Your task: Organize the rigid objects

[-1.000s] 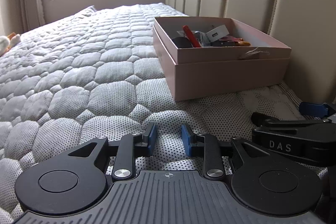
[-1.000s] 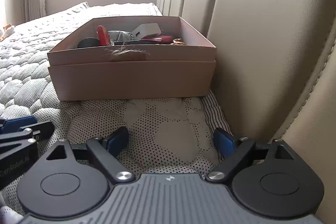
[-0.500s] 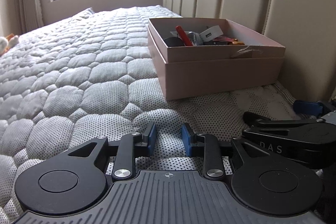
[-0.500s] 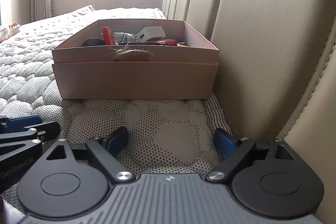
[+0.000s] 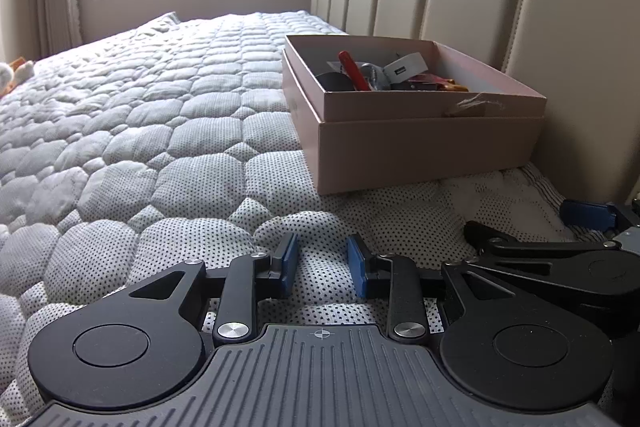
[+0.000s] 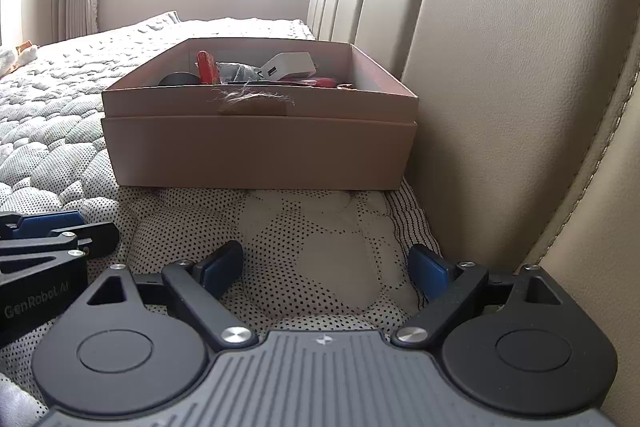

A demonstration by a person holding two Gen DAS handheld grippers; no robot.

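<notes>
The open pink cardboard box (image 6: 256, 151) of small rigid objects sits on the quilted bed (image 5: 132, 131) against the headboard; light, stiff, best gripped by its walls. Left hand-held gripper (image 5: 322, 265) narrow and empty, right hand-held gripper (image 6: 326, 271) wide and empty.

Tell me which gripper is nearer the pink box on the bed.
Right, by a small margin. The right gripper sits directly in front of the pink box, close by the headboard. The left gripper sits further out on the mattress, with the box ahead to its right.
</notes>
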